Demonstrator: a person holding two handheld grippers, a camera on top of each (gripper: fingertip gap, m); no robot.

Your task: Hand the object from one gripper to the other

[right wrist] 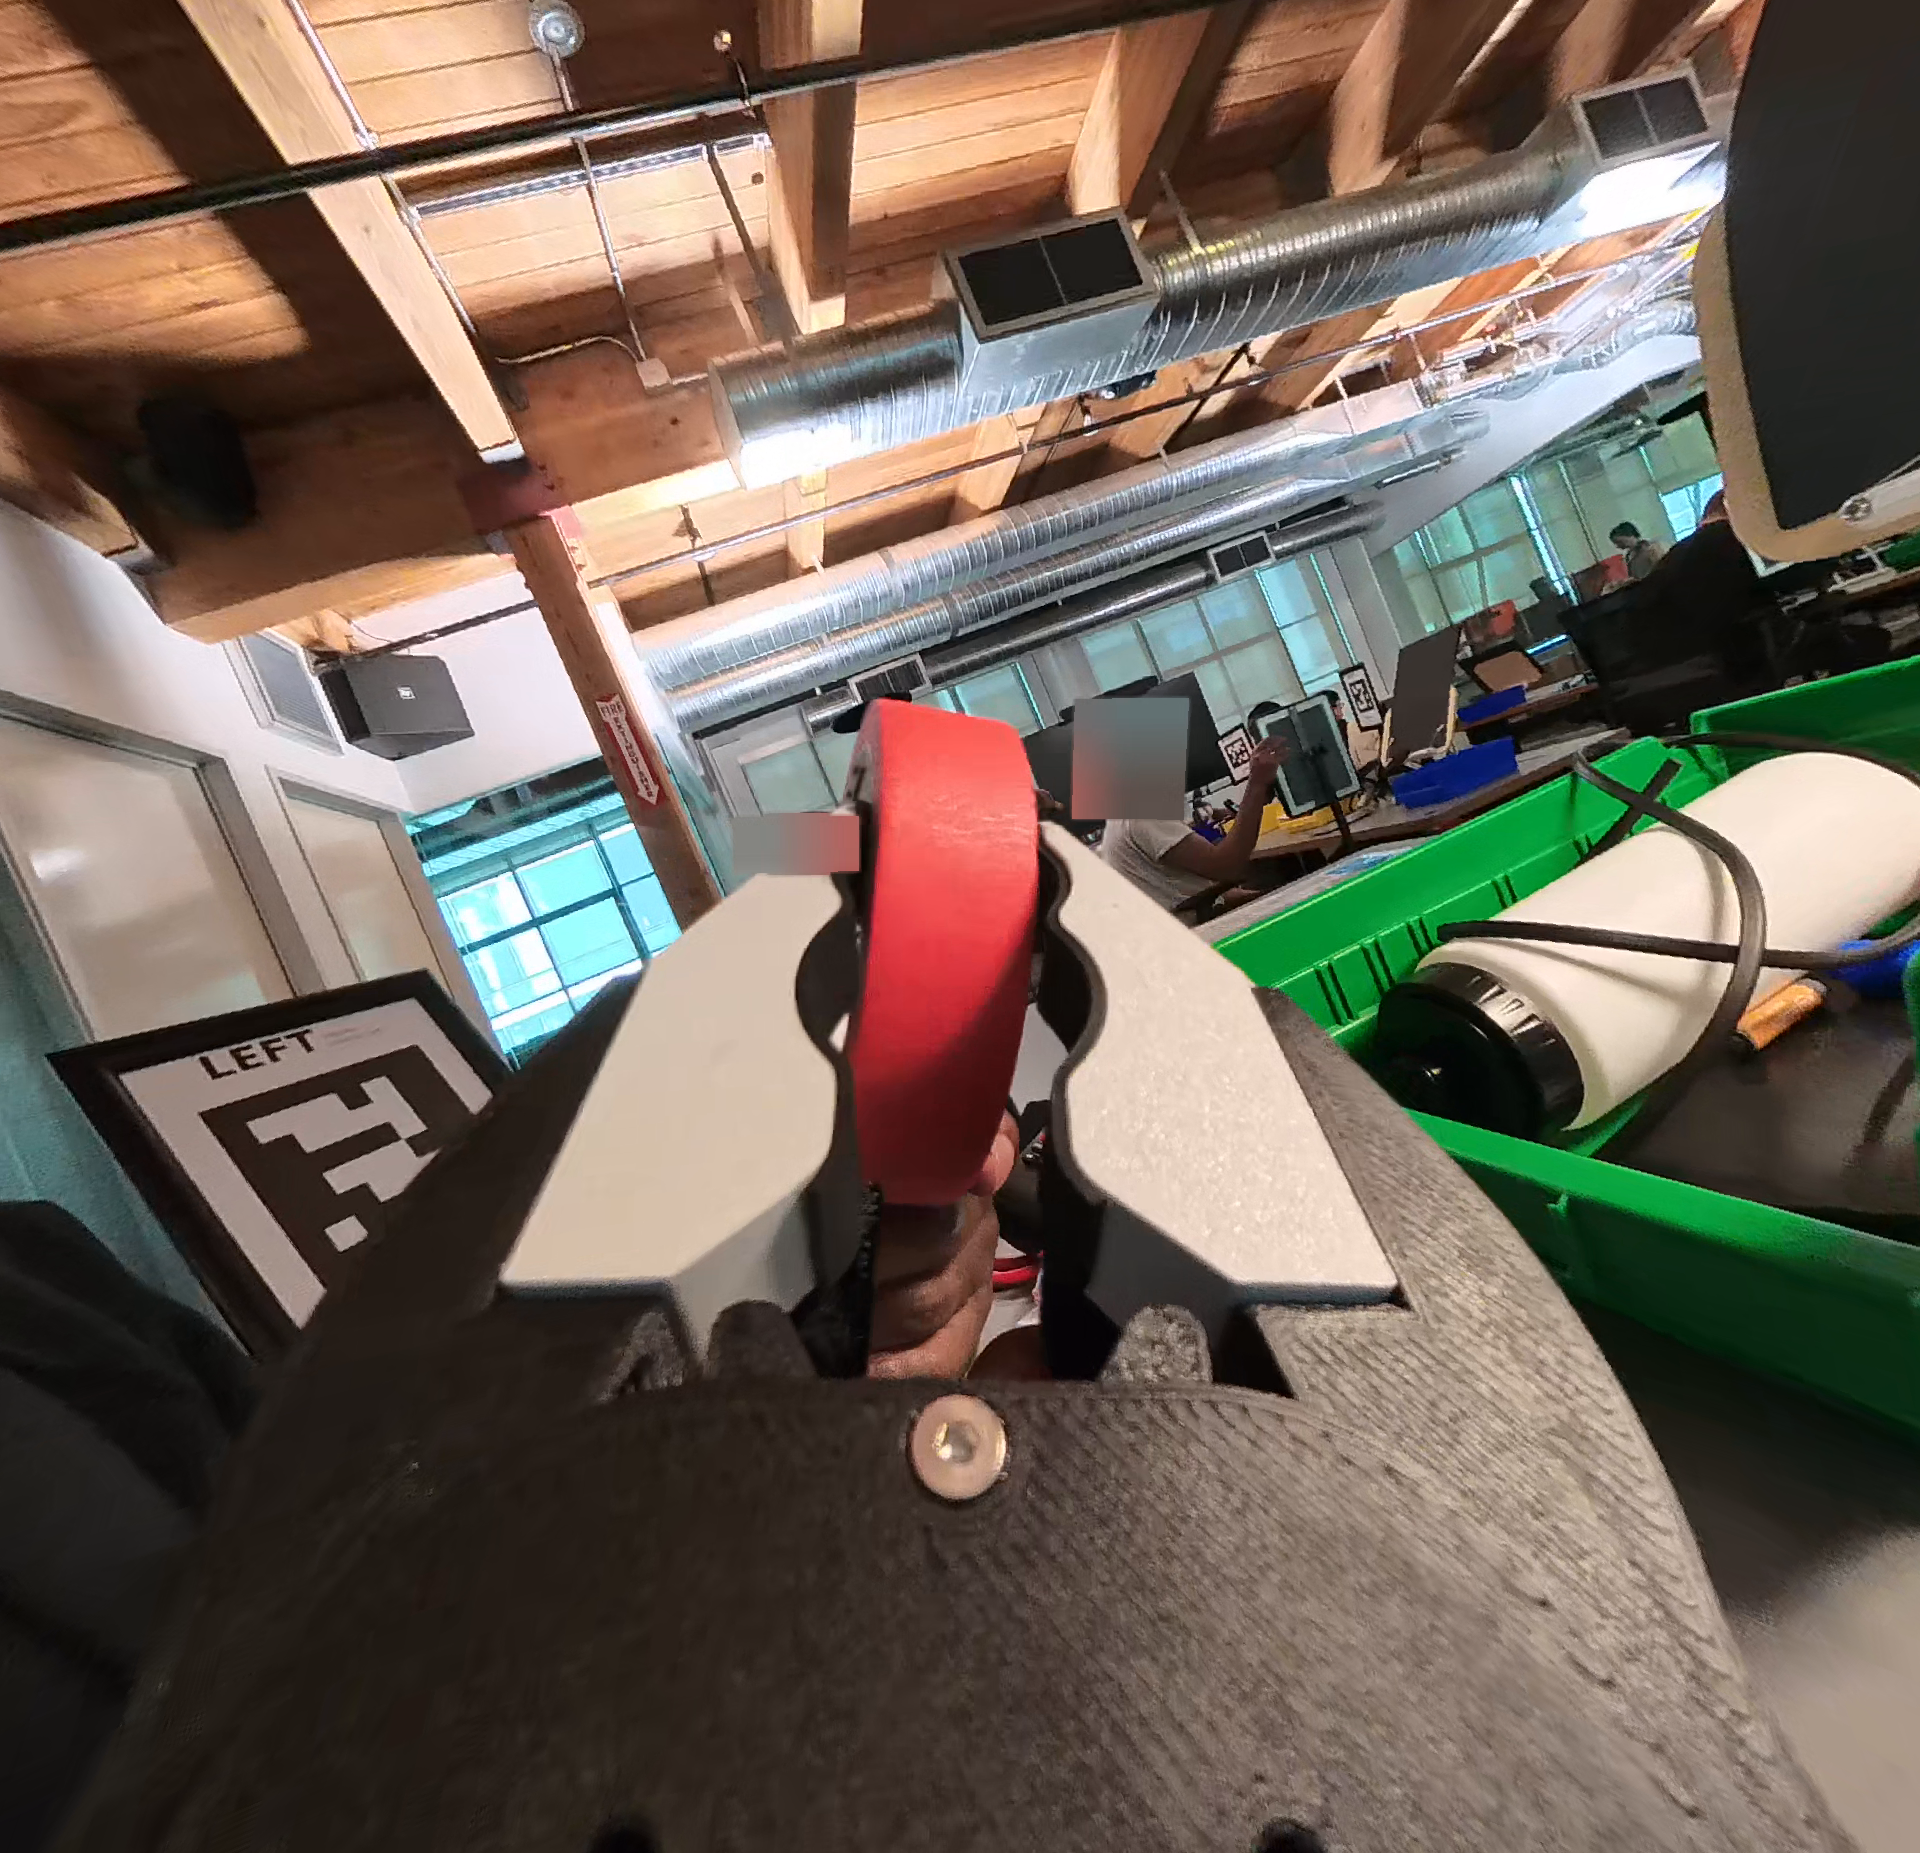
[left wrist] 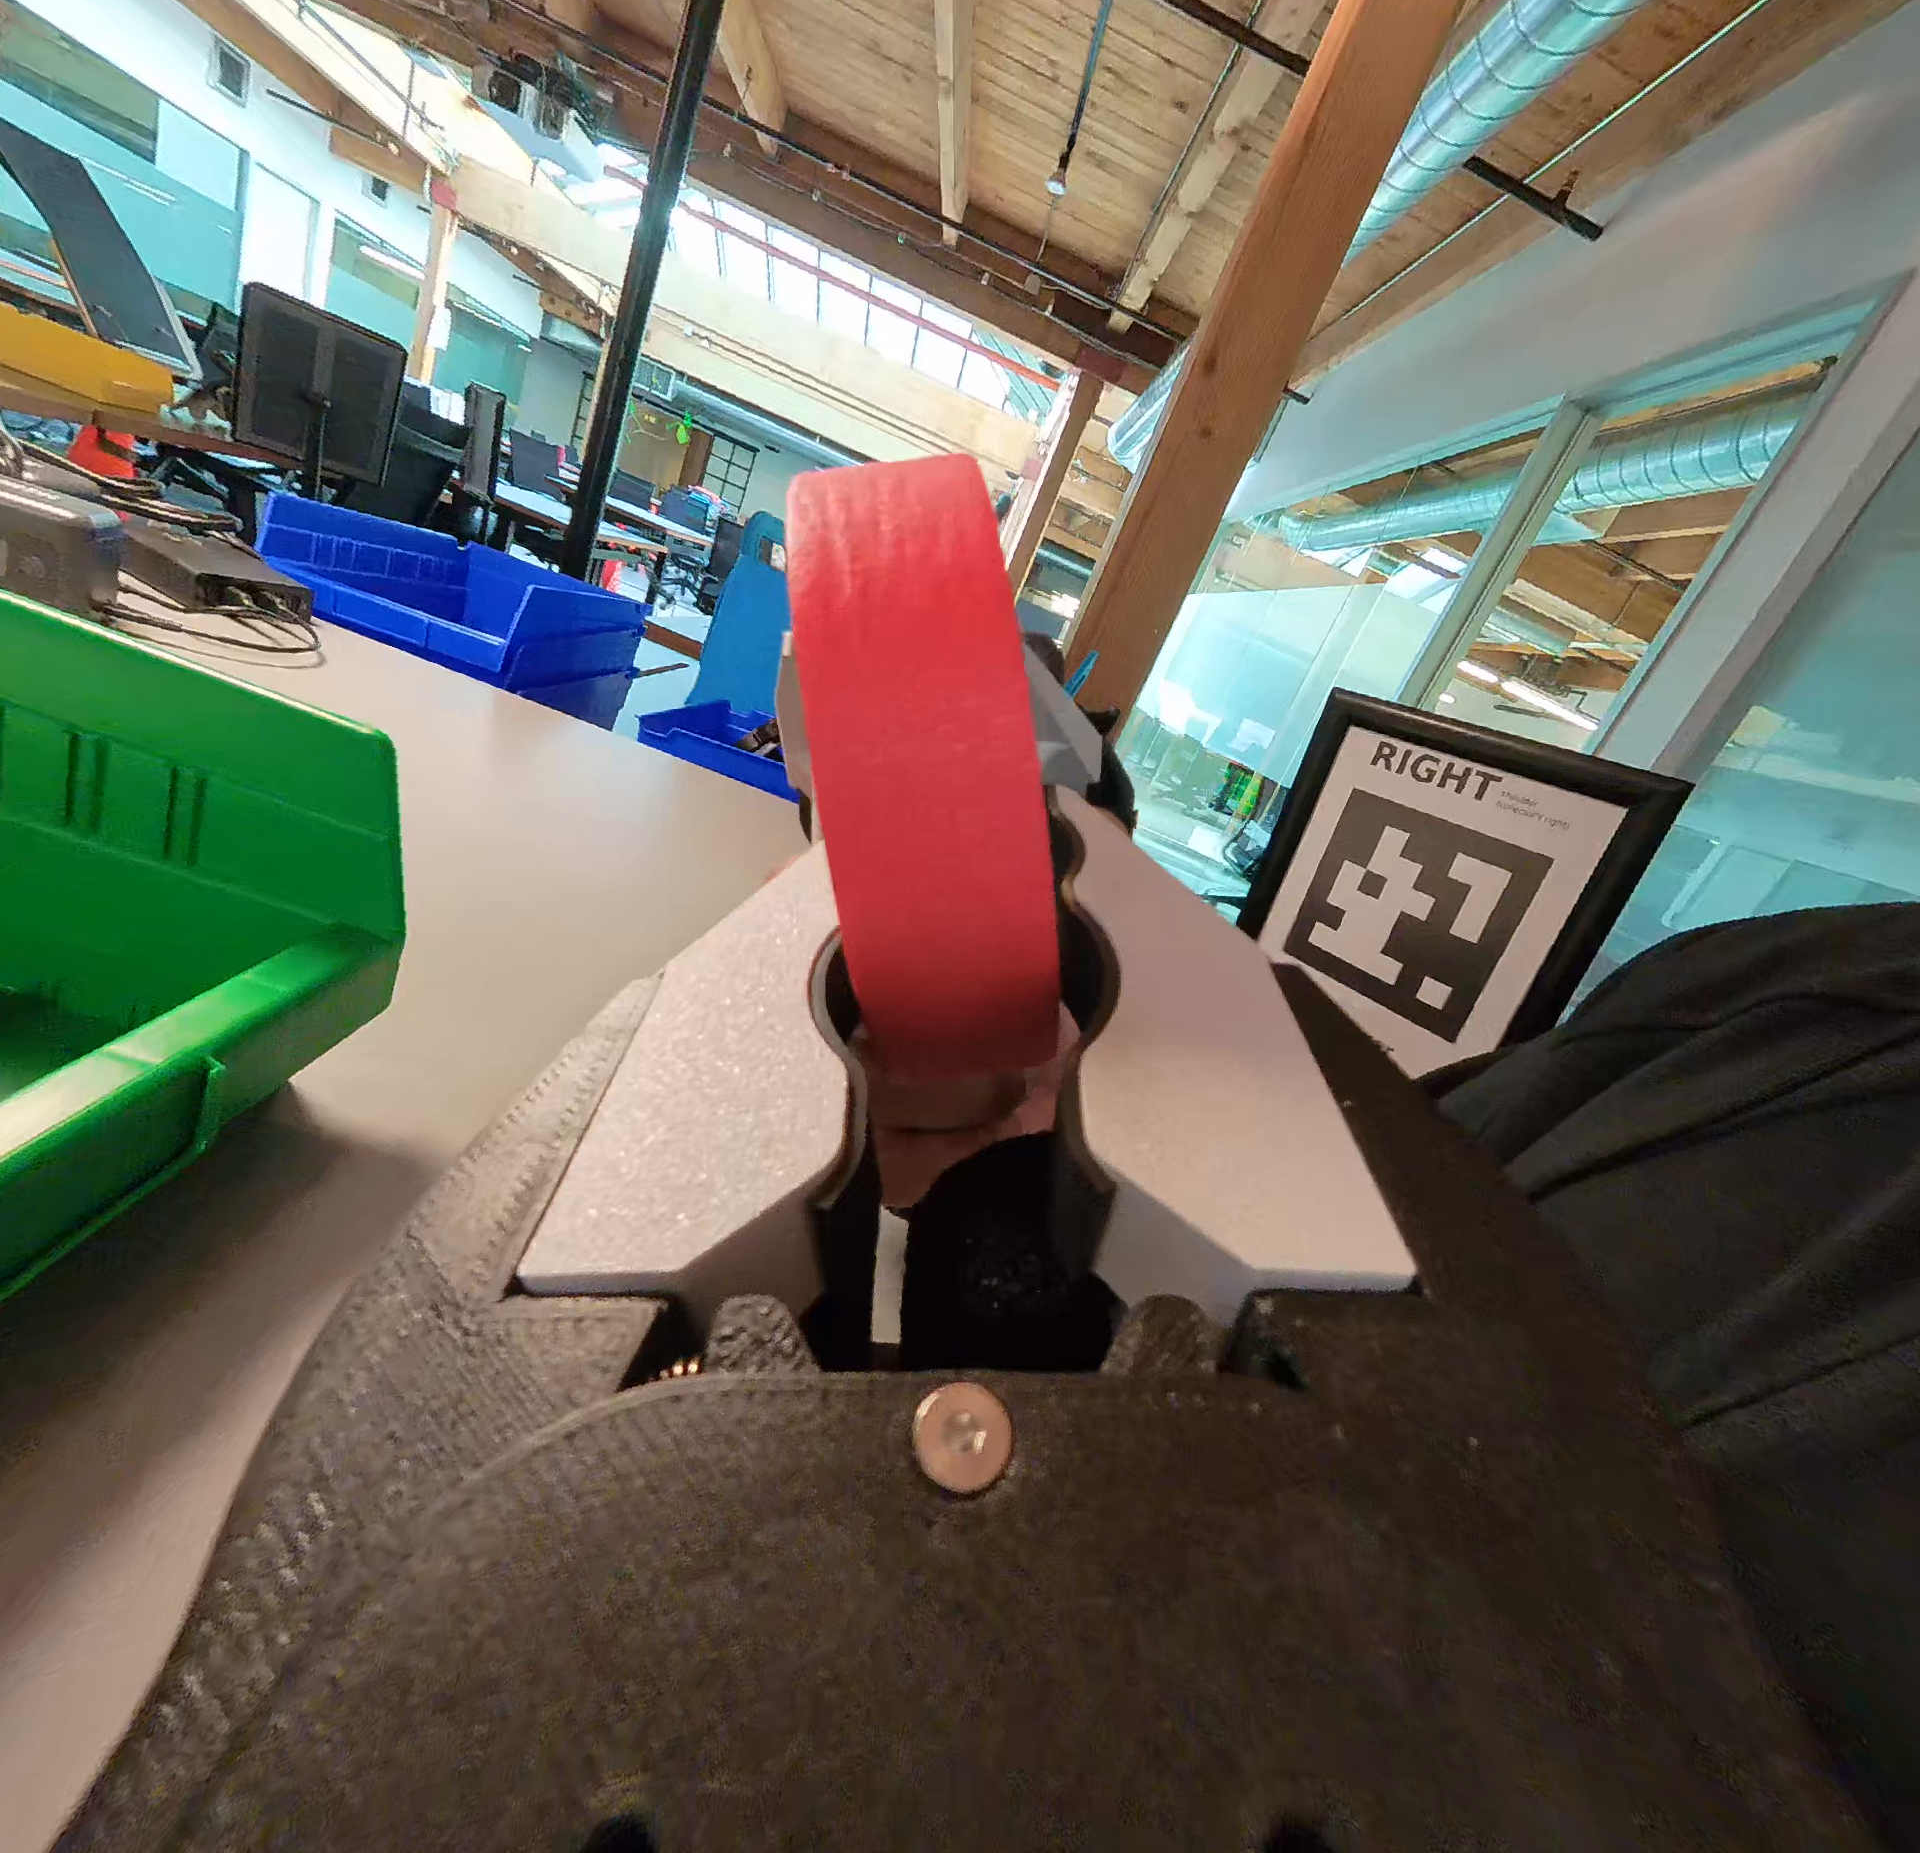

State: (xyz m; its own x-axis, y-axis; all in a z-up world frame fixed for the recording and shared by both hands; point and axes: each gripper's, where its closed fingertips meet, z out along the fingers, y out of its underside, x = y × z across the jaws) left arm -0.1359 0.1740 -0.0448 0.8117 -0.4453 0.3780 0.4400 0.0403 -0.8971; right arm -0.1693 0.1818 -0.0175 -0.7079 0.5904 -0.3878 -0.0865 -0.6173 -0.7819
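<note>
A red tape roll [left wrist: 925, 764] stands on edge, held up in the air between both grippers. My left gripper [left wrist: 940, 847] has its grey fingers [left wrist: 707, 1055] closed on the roll's lower part. Grey fingertips [left wrist: 1062, 738] of the other gripper show behind the roll on both sides. In the right wrist view the same roll [right wrist: 951, 951] sits between my right gripper's [right wrist: 945, 858] grey fingers [right wrist: 717, 1055], which press on its flat sides. A hand shows behind the roll, low between those fingers.
A green bin [left wrist: 156, 920] stands on the grey table [left wrist: 520, 816] at the left, with blue bins [left wrist: 447, 598] behind it. A framed marker card [left wrist: 1434, 868] stands to the right beside a dark sleeve [left wrist: 1714, 1128]. A green bin [right wrist: 1662, 1284] holds a white cylinder [right wrist: 1714, 899] and a black cable. The tips of both grippers are at nearly the same place.
</note>
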